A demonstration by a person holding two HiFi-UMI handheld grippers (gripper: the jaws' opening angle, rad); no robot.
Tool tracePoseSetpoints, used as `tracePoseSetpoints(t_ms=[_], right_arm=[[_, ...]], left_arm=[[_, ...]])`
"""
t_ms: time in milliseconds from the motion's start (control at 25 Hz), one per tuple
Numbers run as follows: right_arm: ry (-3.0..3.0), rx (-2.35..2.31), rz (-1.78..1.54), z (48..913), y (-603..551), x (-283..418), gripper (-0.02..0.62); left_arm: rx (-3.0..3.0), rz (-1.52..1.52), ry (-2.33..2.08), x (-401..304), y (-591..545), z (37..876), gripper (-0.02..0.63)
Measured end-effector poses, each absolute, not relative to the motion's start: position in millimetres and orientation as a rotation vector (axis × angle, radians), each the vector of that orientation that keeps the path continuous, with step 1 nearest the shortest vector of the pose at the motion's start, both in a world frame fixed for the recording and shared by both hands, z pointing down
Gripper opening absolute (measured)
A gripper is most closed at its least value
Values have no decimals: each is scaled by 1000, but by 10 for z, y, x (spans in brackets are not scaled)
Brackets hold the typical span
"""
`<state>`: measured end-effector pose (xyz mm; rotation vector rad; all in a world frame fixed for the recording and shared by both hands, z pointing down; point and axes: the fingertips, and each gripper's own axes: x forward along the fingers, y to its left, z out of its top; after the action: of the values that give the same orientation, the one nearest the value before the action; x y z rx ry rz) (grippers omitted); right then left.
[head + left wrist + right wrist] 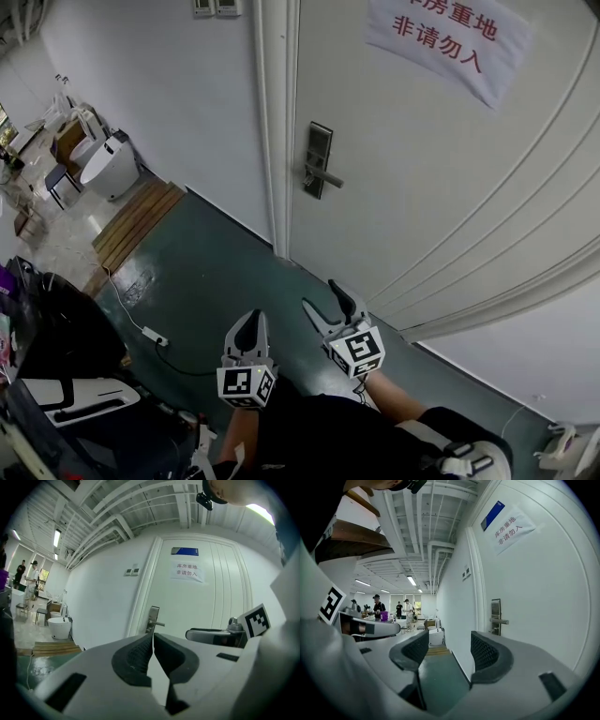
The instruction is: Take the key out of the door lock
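The white door carries a silver lock plate with a lever handle; I cannot make out a key at this distance. Both grippers hang low, well short of the door. My left gripper is shut, its pads pressed together with nothing between them. To its right, my right gripper stands open and empty. In the left gripper view the shut jaws of the left gripper aim at the lock plate. In the right gripper view the lock plate lies right of the open right gripper.
A paper sign hangs on the door. A white toilet and a wooden platform stand left along the wall. A power strip with cable lies on the green floor. Dark equipment is lower left. People stand far off.
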<state>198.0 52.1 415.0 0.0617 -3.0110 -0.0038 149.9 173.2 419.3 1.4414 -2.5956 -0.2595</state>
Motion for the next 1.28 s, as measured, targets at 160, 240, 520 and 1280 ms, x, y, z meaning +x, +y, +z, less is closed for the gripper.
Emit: tracePoseSetpoints(t_ms=[160, 240, 520, 1280], right_arm=[[-3001, 54, 67, 4133, 628, 1590, 279], [-2994, 56, 71, 4137, 676, 1396, 279], [-2997, 116, 113, 4095, 813, 741, 279], [-2959, 311, 222, 4323, 696, -31, 272]], left_arm=[[1441, -267, -2584, 1165, 1816, 4199, 28], [1445, -264, -2580, 968, 1875, 4211, 29], [1495, -259, -2558, 348, 2106, 4123, 28], [1604, -182, -2441, -563, 1997, 4338, 28]])
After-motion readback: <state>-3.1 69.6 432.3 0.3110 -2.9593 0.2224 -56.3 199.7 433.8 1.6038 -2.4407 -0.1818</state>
